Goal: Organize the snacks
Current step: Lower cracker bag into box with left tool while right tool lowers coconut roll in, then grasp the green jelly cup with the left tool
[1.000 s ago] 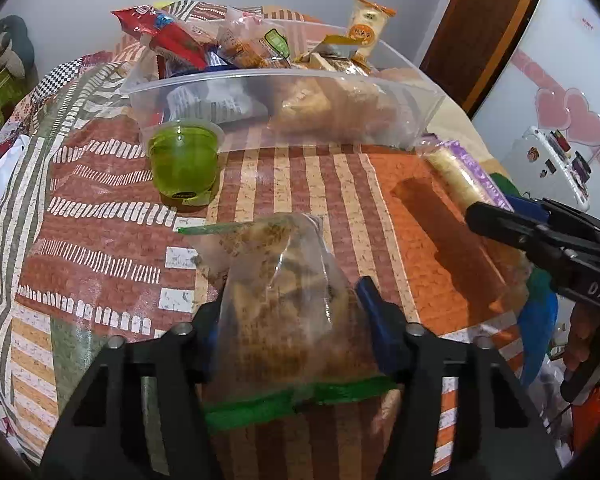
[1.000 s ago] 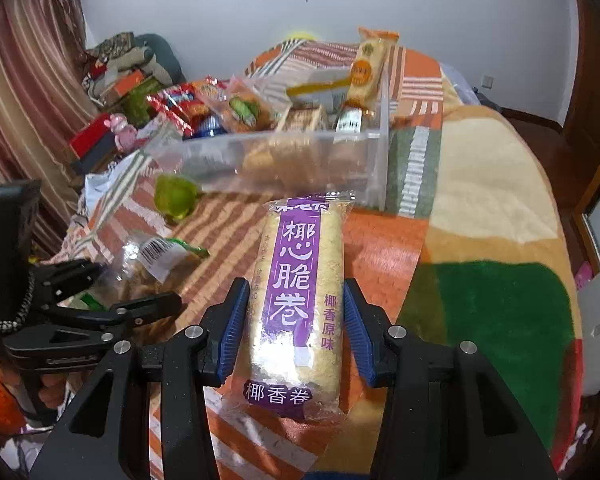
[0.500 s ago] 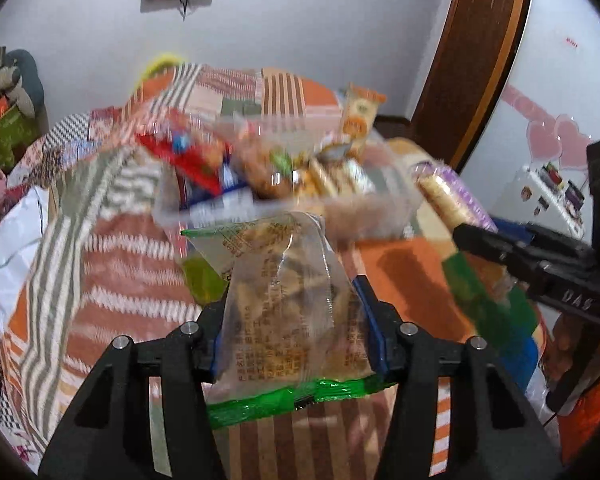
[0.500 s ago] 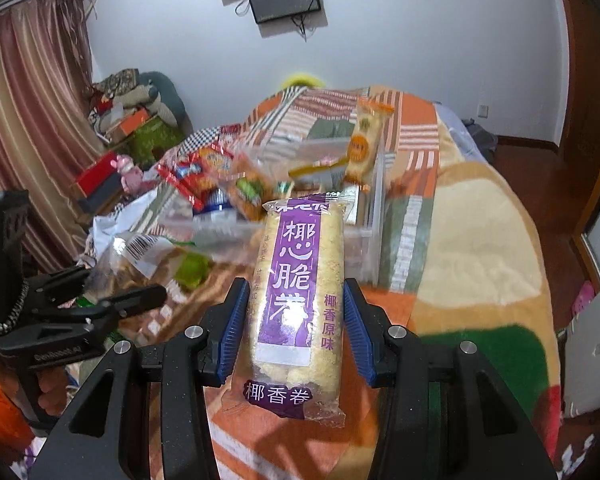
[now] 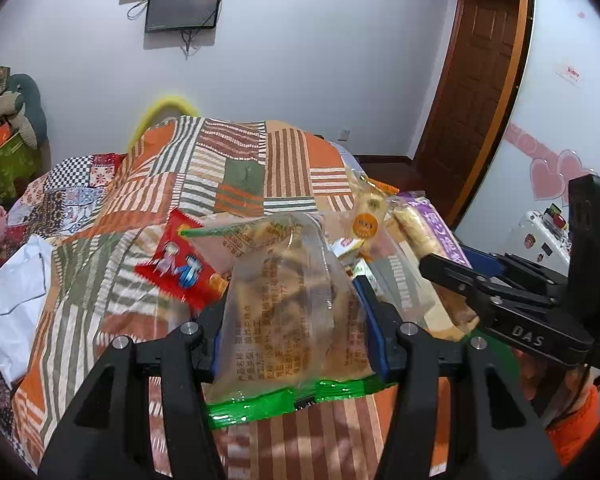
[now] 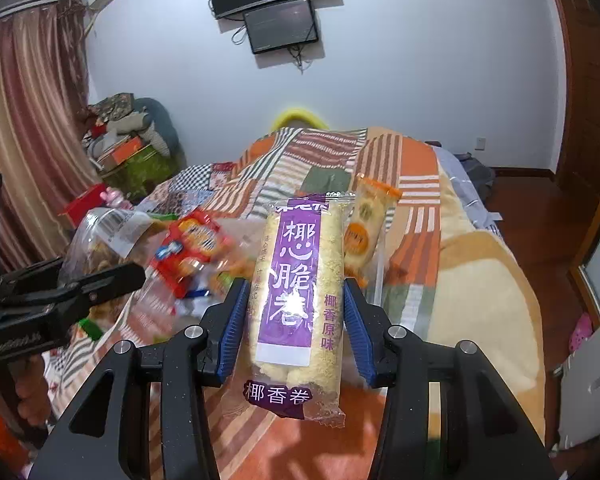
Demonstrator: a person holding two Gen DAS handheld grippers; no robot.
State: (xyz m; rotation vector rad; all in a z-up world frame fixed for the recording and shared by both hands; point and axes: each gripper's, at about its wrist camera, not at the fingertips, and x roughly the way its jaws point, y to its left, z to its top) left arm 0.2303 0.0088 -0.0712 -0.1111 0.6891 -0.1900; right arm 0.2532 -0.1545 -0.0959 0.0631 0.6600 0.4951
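We hold the left hand-held gripper [image 5: 296, 320] clamped on a clear snack bag [image 5: 292, 312] with a green sealed edge; its blue pads press the bag from both sides, and the bag stands up between them above the bed [image 5: 236, 168] with its patchwork quilt. In the right wrist view, the right hand-held gripper [image 6: 296, 320] pinches a long purple-labelled roll packet [image 6: 300, 292] of pale wafer rolls, held upright with the pads against its flanks.

Beyond both held packets lies a clear plastic bin, blurred and mostly hidden, with other snacks at it: a red packet [image 5: 180, 264] to the left and an orange-and-cream packet [image 6: 366, 228] standing upright just behind the purple one. From the left wrist view the right hand-held gripper appears at the right edge with the purple packet poking out ahead of it; from the right wrist view the left one shows at the left edge with the clear bag in its grip. Two dark screens [image 6: 280, 24] hang on the white wall behind the bed.
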